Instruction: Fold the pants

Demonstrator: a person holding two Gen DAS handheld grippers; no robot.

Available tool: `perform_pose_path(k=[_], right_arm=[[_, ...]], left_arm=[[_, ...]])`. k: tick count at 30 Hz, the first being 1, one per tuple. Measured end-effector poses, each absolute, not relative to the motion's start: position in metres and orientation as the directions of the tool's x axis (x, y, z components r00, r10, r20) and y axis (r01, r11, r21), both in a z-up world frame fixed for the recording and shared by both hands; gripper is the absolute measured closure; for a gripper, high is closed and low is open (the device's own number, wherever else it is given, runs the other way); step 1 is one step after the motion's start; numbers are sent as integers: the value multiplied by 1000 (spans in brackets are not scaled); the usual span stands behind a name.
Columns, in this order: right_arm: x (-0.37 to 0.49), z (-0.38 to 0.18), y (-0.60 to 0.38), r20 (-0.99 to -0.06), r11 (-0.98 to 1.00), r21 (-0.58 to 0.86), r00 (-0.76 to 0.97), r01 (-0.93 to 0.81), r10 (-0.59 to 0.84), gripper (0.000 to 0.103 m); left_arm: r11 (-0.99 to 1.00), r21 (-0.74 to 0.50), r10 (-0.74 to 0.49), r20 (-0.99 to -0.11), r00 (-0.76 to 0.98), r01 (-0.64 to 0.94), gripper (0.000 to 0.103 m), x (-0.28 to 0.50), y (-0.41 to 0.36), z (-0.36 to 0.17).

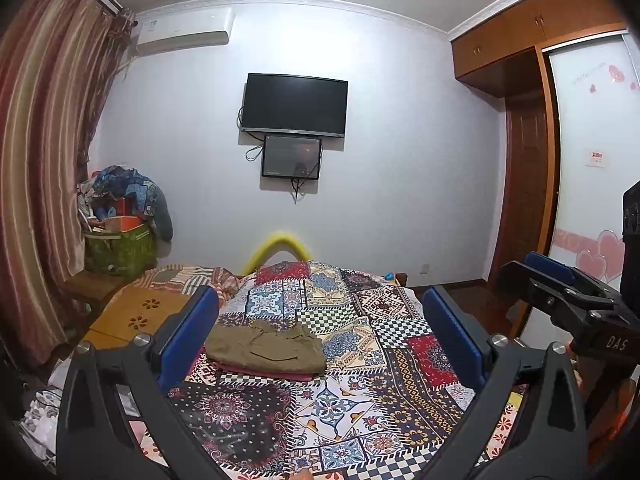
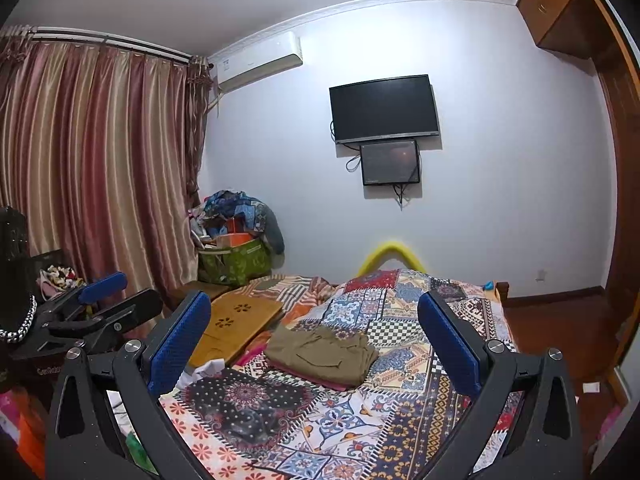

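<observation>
Folded olive-brown pants point(image 1: 266, 347) point(image 2: 322, 352) lie on top of a pink folded garment point(image 1: 260, 374) point(image 2: 308, 374) on the patchwork bedspread point(image 1: 360, 392) point(image 2: 320, 420). My left gripper point(image 1: 320, 332) is held above the bed, open, its blue pads wide apart, with nothing between them. In the right wrist view my right gripper point(image 2: 316, 340) is likewise open and empty, raised short of the pants. Each gripper shows in the other's view: the right one point(image 1: 560, 288) at the right edge, the left one point(image 2: 108, 300) at the left edge.
A wooden lap tray point(image 1: 136, 316) point(image 2: 236, 324) lies on the bed's left side. A green bag stuffed with clutter point(image 1: 120, 248) point(image 2: 236, 260) stands in the corner by the striped curtain point(image 2: 100, 168). A wardrobe point(image 1: 580, 160) is at the right, a TV point(image 1: 294, 106) on the wall.
</observation>
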State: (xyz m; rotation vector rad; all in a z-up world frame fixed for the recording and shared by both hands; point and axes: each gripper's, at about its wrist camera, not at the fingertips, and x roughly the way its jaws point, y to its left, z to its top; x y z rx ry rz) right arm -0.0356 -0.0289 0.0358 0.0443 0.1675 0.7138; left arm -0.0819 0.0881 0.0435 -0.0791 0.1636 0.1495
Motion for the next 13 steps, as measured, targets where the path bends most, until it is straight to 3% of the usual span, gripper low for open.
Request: perform_pose_path(k=[13], right_arm=[[-33, 33, -28, -153, 761, 102, 746, -641, 648, 0]], left_arm=[[987, -72, 131, -177, 975, -146, 0, -79, 91, 39]])
